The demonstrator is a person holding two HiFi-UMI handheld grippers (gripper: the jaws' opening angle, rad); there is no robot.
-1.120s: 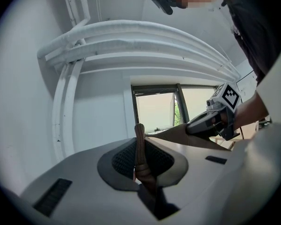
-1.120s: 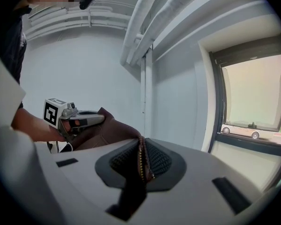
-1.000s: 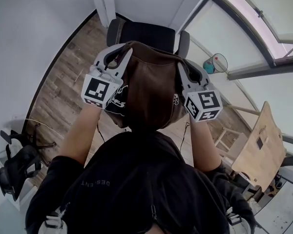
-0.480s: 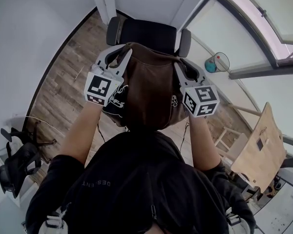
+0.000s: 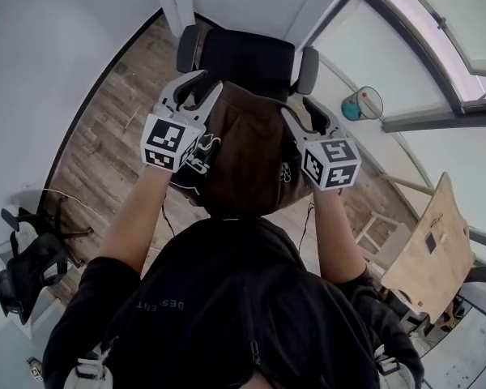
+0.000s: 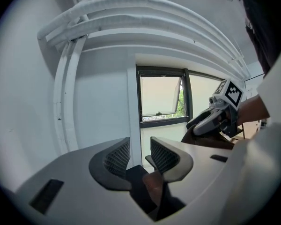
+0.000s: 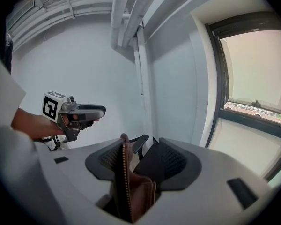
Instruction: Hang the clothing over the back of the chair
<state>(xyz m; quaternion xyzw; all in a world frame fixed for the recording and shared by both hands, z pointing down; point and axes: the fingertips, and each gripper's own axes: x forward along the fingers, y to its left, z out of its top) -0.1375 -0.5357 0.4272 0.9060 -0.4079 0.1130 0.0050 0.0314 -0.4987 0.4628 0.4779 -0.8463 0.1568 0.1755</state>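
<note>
Both hand-held tools have sunk a little since a second ago, and the brown leather-look jacket (image 5: 247, 156) has sunk with them, so more of the black office chair (image 5: 247, 55) shows beyond it. The left gripper (image 5: 204, 83) is opening: its ribbed pads stand apart, with only a scrap of brown low in the gap. The right gripper (image 5: 298, 108) is opening too, and the jacket's zip edge leans on one pad without being pinched.

Judging by this, the jacket is being let go. It lies draped over the chair's back between the two grippers and hangs down on the person's side, so the hanging looks all but done.

The chair stands on a brown wood-plank floor (image 5: 105, 128) in a corner of white walls (image 5: 40, 71). A large dark-framed window (image 5: 437, 47) runs along the right, and a pale wooden board (image 5: 429, 250) leans below it.
</note>
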